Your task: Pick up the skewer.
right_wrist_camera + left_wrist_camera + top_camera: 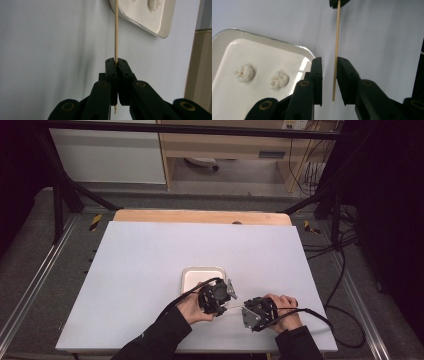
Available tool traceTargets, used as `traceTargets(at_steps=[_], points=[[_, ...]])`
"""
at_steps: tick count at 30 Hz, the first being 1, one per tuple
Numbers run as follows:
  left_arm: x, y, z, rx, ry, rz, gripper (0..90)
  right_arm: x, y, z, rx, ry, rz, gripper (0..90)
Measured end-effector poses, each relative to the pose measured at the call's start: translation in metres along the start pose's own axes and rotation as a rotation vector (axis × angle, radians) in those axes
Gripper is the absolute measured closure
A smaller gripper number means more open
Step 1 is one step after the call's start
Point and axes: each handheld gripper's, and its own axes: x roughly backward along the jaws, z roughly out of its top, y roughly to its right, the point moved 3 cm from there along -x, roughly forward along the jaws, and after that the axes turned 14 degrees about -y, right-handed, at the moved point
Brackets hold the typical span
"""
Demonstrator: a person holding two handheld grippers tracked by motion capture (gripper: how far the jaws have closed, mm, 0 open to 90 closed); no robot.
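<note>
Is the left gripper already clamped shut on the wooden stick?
No: the left gripper stands open, the wooden stick passing between its jaws with gaps either side.

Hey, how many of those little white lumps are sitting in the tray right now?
2 in the left gripper view: one white lump toward the tray's left side, the other beside it, nearer the gripper's jaws. The jaws hide part of the tray, so more may be hidden.

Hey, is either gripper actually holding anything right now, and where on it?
The right gripper is clamped on a thin wooden skewer near one end. The left gripper is open around the skewer's other end, not gripping it.
</note>
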Motion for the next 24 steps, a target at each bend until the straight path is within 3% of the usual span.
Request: traceTargets(at_steps=[4,9,20,22,24], points=[[-0.0040,0.0002,-0.0004,-0.004,-0.036,-0.012,80.0,0.0005,0.0006,-0.0001,0.002,-0.008,-0.004,89.0],[-0.0086,0.0024,0.0013,-0.007,-0.045,-0.015,86.5,0.0003,0.0001,-0.0001,0.007,-0.014,-0.005,89.0],[-0.0092,0.0055,0.0008,-0.033,-0.057,0.011,88.6,0.0006,0.0006,0.0009,0.004,-0.004,-0.014,87.9],[-0.0086,0.0047,-0.0004,-0.038,-0.058,0.018,88.6,0.0009,0.0008,0.0007,-0.022,0.007,-0.004,86.7],[-0.0080,0.0036,-0.0025,-0.028,-0.050,0.021,88.7,0.0020,0.0024,-0.0003,-0.068,0.022,0.002,77.0]])
